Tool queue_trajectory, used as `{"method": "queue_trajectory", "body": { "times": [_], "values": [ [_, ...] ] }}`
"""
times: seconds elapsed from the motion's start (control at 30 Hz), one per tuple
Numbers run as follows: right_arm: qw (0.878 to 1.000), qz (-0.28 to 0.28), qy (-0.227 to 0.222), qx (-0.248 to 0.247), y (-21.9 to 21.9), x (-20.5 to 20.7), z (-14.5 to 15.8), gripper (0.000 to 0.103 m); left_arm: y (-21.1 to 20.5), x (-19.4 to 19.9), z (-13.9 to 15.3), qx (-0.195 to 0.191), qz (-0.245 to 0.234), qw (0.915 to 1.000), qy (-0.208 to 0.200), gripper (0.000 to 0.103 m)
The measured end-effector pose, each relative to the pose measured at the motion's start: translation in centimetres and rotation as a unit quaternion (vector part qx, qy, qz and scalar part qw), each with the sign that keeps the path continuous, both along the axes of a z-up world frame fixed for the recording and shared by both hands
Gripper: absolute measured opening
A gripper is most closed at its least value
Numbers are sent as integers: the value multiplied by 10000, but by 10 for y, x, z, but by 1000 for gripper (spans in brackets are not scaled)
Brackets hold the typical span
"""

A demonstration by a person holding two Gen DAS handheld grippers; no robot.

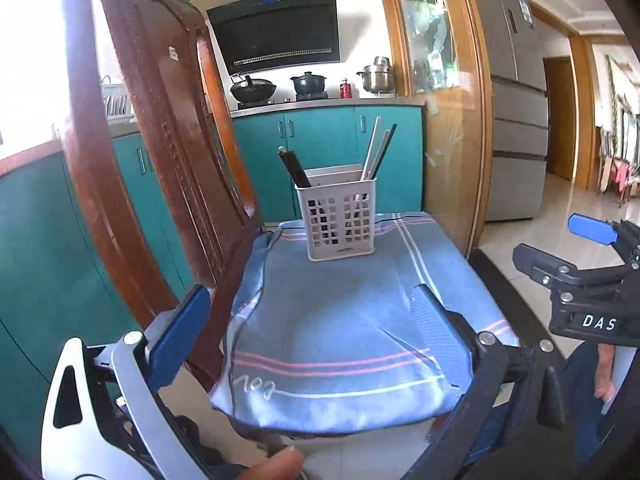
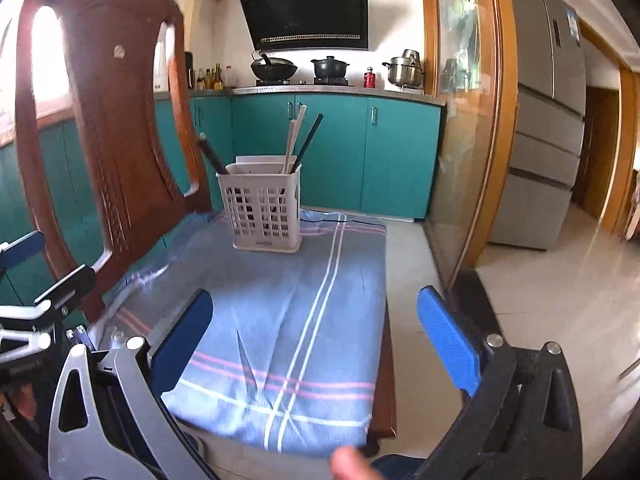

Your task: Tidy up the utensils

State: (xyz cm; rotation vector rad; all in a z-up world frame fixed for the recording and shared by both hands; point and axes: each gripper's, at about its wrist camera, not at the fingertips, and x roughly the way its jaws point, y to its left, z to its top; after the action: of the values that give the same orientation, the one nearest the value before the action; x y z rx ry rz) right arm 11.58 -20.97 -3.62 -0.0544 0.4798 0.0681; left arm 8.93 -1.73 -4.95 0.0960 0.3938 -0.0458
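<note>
A white slotted utensil holder (image 1: 340,220) (image 2: 264,208) stands at the far end of a chair seat covered by a blue striped cloth (image 1: 340,340) (image 2: 288,320). Dark chopsticks (image 1: 294,170) (image 2: 210,156) lean left in it; pale and dark chopsticks (image 1: 378,148) (image 2: 300,138) lean right. My left gripper (image 1: 308,320) is open and empty over the near part of the cloth. My right gripper (image 2: 316,324) is open and empty, also short of the holder; it shows at the right of the left wrist view (image 1: 576,252).
The wooden chair back (image 1: 152,152) (image 2: 108,128) rises on the left. Teal kitchen cabinets (image 1: 328,148) (image 2: 340,152) and a stove with pots stand behind. A wooden partition with glass (image 1: 452,120) and a grey fridge (image 2: 548,112) are on the right above tiled floor.
</note>
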Motion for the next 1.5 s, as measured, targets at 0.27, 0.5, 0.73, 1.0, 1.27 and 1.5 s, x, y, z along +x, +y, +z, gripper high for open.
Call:
{"method": "queue_trajectory", "body": {
  "times": [0.27, 0.5, 0.73, 1.0, 1.27, 1.5],
  "values": [
    [9993, -147, -279, -186, 8, -33, 13, 100, 15, -12, 15, -209, 56, 9997, -74, 99],
    [9987, -126, -343, -343, 18, -38, 14, 100, 18, -14, 16, -257, -3, 9996, -76, 99],
    [9987, -81, -329, -372, 22, -40, 13, 100, 19, -15, 16, -285, -28, 9996, -42, 99],
    [9987, -80, -336, -378, 23, -39, 13, 100, 20, -15, 15, -258, -43, 9996, -53, 99],
    [9987, -73, -351, -373, 24, -39, 14, 100, 21, -15, 17, -252, -63, 9996, -52, 99],
    [9986, -55, -352, -393, 24, -38, 14, 100, 22, -14, 16, -295, -113, 9995, -33, 99]
  ]
}}
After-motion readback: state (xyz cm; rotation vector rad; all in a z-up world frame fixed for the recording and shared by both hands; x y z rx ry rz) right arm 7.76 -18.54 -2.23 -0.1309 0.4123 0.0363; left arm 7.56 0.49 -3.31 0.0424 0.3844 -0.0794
